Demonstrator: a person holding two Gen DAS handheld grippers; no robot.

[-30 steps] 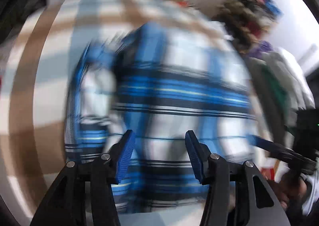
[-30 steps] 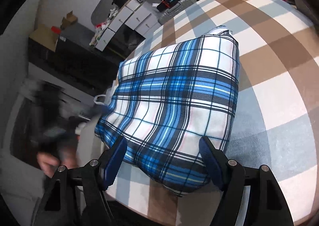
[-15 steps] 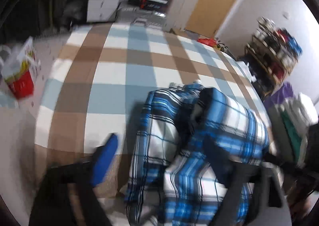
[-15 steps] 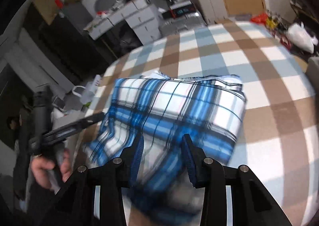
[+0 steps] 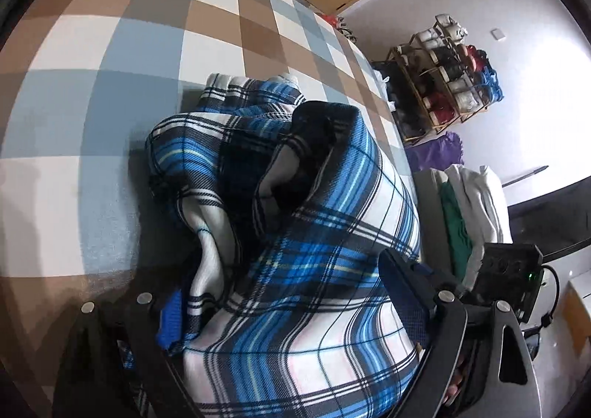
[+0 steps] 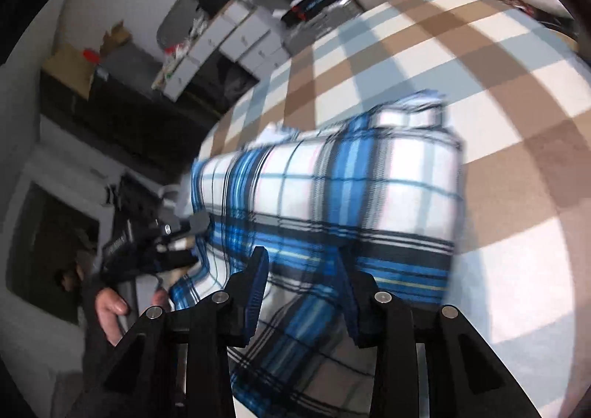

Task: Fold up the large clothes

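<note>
The left hand-held gripper (image 5: 280,303) stands with its fingers wide apart, one on each side of a raised fold of the blue plaid shirt (image 5: 295,233); the blue pads (image 5: 400,292) press on nothing that can be seen. Its jaws have just been opening. The shirt lies bunched and partly folded on the bed (image 5: 110,85), whose cover is checked in brown, pale blue and white, near the bed's close edge. The right hand-held gripper (image 6: 303,281) has just been closing, and its fingers are drawn in narrowly on a ridge of the same shirt (image 6: 332,189), pinching the cloth. Left of it, a hand (image 6: 110,307) holds the other gripper's handle. A shoe rack (image 5: 443,71) stands by the far wall.
</note>
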